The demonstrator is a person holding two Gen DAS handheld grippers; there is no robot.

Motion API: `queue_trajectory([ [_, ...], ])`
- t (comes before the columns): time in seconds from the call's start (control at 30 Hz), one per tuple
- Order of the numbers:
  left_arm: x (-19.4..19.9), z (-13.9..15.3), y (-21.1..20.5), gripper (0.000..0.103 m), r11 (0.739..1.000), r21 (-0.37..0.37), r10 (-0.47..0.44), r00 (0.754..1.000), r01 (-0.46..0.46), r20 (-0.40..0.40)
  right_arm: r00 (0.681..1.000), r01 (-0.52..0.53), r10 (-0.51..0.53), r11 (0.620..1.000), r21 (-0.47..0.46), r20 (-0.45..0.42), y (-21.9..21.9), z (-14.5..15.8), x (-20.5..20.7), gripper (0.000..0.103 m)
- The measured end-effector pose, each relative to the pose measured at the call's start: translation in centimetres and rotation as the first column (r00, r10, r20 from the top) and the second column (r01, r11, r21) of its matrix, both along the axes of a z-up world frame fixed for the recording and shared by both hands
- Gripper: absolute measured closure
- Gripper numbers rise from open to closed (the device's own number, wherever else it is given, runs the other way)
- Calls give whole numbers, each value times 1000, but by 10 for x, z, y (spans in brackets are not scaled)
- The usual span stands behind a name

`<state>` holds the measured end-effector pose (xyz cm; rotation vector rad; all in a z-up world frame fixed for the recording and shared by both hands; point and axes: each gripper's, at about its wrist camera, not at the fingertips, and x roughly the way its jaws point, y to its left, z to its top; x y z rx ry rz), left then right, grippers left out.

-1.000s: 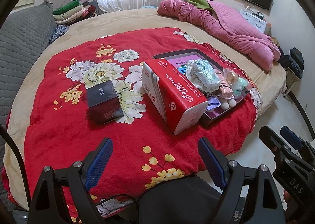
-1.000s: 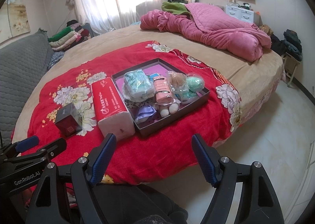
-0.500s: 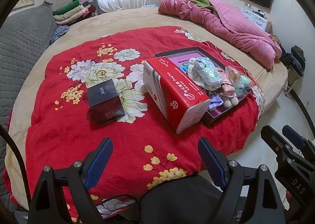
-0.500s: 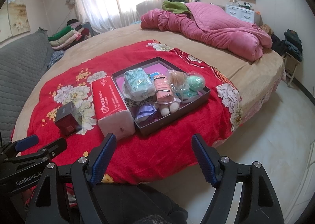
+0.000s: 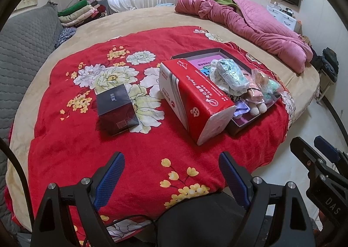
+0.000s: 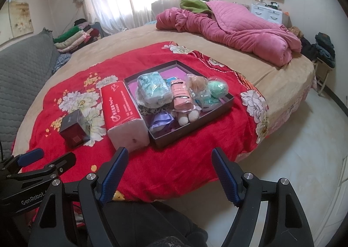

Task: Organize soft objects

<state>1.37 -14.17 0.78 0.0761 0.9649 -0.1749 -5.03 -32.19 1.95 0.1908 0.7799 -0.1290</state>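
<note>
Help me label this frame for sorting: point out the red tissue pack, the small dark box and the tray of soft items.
red tissue pack [image 6: 122,103], right wrist view, on its red top face.
small dark box [image 5: 117,109], left wrist view, on its top face.
tray [image 6: 184,132], right wrist view, on its near outer wall.

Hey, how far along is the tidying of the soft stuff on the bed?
Done: wrapped soft items already sit piled in the dark tray. In hand: nothing; left gripper and right gripper are open, short of everything. Left: the red tissue pack and small dark box lie on the red blanket, outside the tray.
</note>
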Motion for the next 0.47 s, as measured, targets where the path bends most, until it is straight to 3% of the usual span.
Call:
queue_trajectory([
  [0.3, 4, -6, 20, 15, 997, -72, 19, 999, -23, -46, 999, -33, 33, 999, -40, -2, 15, -1, 6, 23],
  [0.47, 4, -3, 89, 15, 977, -162, 133, 989, -142, -65, 984, -172, 178, 977, -123, 34, 71, 12, 23, 23],
])
